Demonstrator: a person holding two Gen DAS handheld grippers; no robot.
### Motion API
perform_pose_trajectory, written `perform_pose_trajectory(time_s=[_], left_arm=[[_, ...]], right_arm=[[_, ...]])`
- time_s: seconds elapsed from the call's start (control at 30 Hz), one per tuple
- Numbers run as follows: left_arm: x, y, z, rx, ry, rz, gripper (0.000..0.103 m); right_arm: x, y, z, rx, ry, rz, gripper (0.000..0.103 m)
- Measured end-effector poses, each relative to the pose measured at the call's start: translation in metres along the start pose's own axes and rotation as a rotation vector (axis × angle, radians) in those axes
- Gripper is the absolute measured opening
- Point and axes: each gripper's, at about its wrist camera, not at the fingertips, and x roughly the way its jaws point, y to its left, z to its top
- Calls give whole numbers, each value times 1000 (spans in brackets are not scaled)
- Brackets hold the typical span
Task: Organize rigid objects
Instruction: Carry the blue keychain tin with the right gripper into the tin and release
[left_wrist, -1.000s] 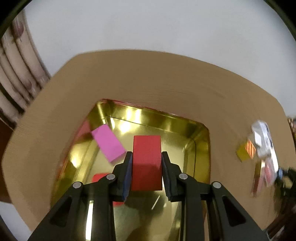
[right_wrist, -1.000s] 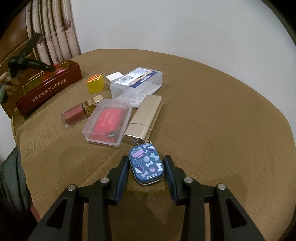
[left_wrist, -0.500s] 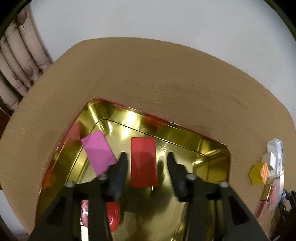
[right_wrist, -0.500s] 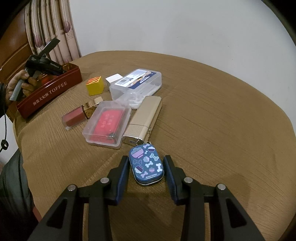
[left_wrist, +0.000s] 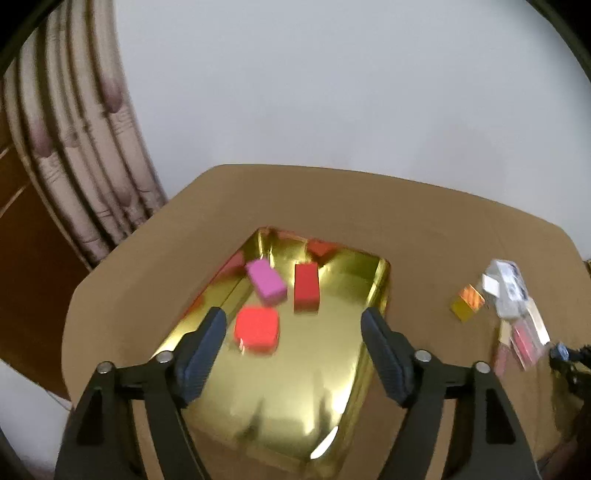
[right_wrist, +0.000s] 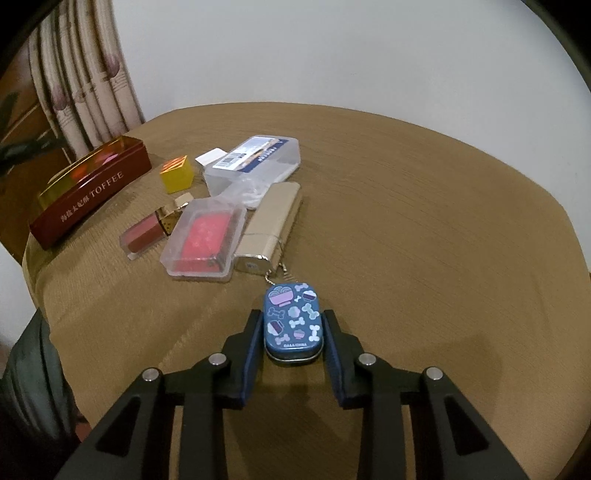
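Blue patterned tin (right_wrist: 293, 325), rounded corners, lying flat

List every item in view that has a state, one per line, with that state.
Toffee tin: open, no lid on it.
Red block: lying loose in the tin.
Pink block: lying in the tin.
Left hand-held gripper: open, empty, jaws just widened.
Blue tin: lid shut, on the table.
Right hand-held gripper: closing in on the blue tin, pads at its sides.
Clear box: closed.

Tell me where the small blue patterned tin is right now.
In the right wrist view, the blue tin sits on the table between the right gripper jaws, just in front of the gold case.
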Motion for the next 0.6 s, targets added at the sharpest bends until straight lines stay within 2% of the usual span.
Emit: perform_pose_trajectory(time_s=[0.2, 0.33, 0.4, 0.47, 0.6], left_arm=[[-43, 2, -49, -2, -11, -22, 73], [-59, -1, -73, 8, -14, -22, 73], [-66, 4, -81, 1, -23, -18, 74], [-67, 10, -86, -12, -33, 18, 74], [-68, 21, -97, -41, -27, 41, 75]], right_arm=[[-21, -2, -5, 65, -8, -14, 31], [-43, 17, 8, 53, -45, -6, 31], [-57, 36, 25, 29, -82, 31, 31], [-65, 61, 47, -2, -113, 81, 31], [-63, 131, 106, -86, -159, 229, 31]])
